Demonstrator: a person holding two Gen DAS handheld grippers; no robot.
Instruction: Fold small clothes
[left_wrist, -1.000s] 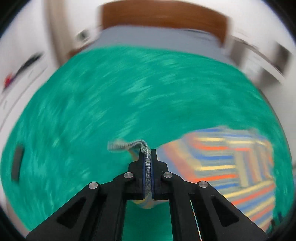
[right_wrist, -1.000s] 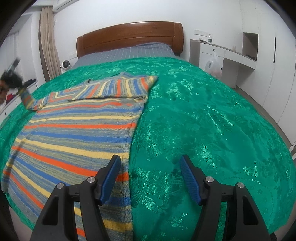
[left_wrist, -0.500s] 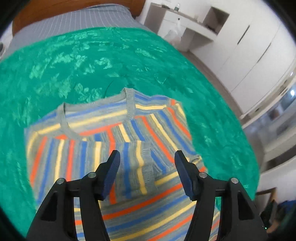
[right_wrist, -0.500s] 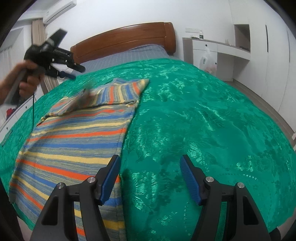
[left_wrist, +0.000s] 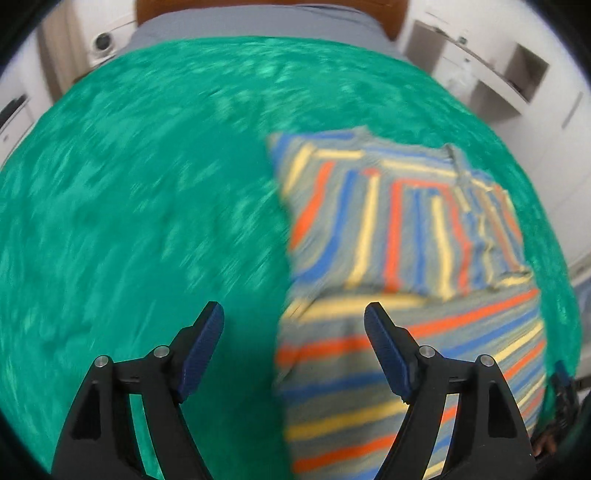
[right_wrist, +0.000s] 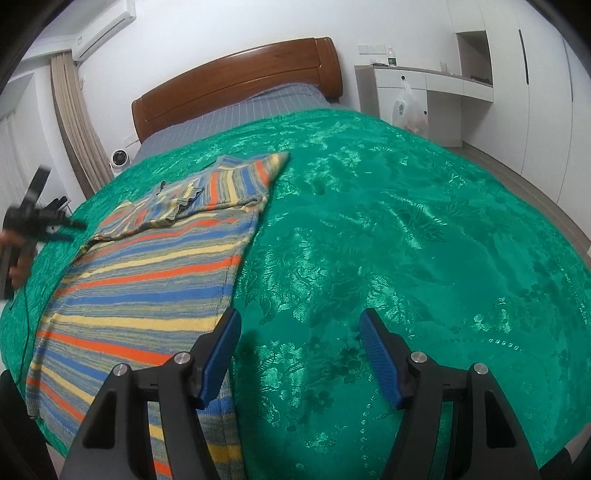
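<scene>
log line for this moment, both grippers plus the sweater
left gripper: opening, empty | right gripper: open, empty | striped sweater: flat on green bedspread, sleeves folded in

Knitted sweater with grey ground and orange, blue and yellow stripes lies flat on green bedspread, left half of right wrist frame, hem toward lower left. Sleeves folded in across the chest near the collar, their stripes crossing the body stripes. In the blurred left wrist frame the sweater fills right of centre.
</scene>
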